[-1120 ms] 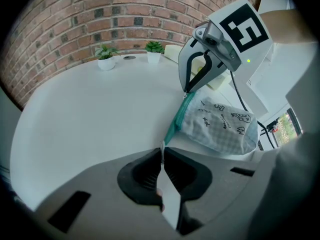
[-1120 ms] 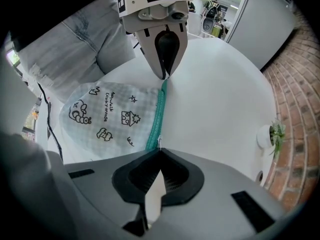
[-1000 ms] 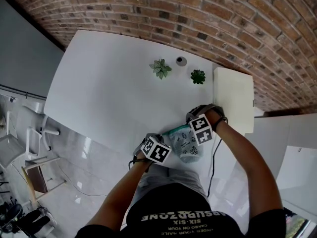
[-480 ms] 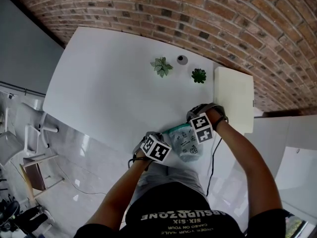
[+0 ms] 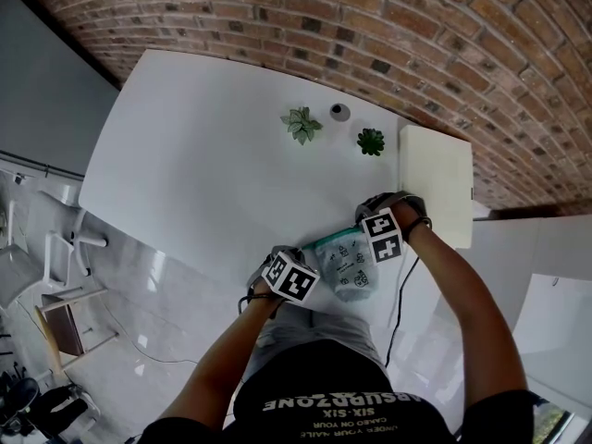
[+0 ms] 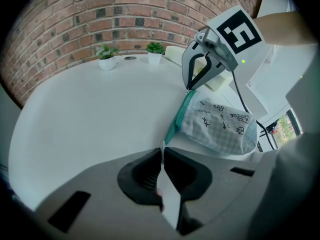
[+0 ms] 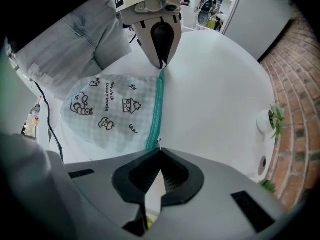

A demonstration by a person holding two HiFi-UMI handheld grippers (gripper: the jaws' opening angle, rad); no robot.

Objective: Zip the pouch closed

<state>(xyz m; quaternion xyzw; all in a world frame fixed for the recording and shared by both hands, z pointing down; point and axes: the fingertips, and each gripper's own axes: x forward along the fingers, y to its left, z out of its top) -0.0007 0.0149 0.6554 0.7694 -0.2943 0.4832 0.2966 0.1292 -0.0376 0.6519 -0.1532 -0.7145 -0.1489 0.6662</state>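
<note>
Pouch (image 5: 344, 266): flat on the white table (image 5: 213, 165), close to the near edge, right between the two grippers.
Left gripper (image 6: 161, 154): jaws almost together, pinching the thin white end of the pouch next to the green zip (image 7: 156, 111).
Right gripper (image 7: 159, 151): pointing down, jaws tight together, nipping a tiny silver tab (image 7: 158, 143) at the other end of the zip.
Zip: pulled in a straight line from one gripper to the other.
Head view only: marker cubes on top of both grippers, jaws hidden under them, pouch partly covered.
Left gripper view only: puffy side of the pouch, right gripper standing over its far end.
Right gripper view only: little drawings on the checked cloth, whole length of the zip.
Edges: near table edge just beside the pouch.
Open room: wide white table up to the brick wall (image 5: 388, 35); two small plants (image 5: 301, 126) and a flat white box (image 5: 435, 183) well apart from the pouch.
</note>
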